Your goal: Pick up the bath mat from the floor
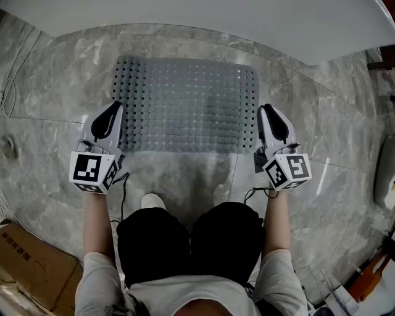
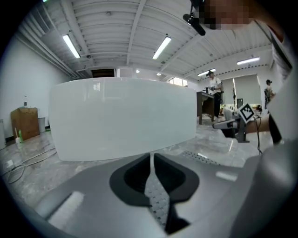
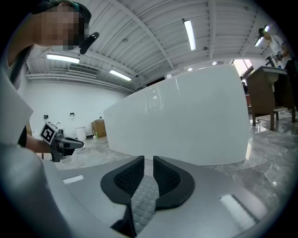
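The grey perforated bath mat (image 1: 185, 102) lies flat on the marble floor in front of a white tub. My left gripper (image 1: 117, 106) sits at the mat's near left corner. In the left gripper view the left gripper (image 2: 152, 155) has its jaws pinched together on a strip of the mat (image 2: 156, 200). My right gripper (image 1: 264, 110) is at the near right corner. Seen in the right gripper view, the right gripper (image 3: 149, 160) shows a clear parallel gap between its jaws, and the mat's edge (image 3: 143, 197) lies loosely in that gap.
The white tub (image 1: 247, 18) runs along the far side, close behind the mat. A cardboard box (image 1: 31, 259) stands at the near left. The person's knees (image 1: 185, 241) and one shoe (image 1: 152, 200) are just behind the mat. A cable (image 1: 9, 92) lies on the floor at the left.
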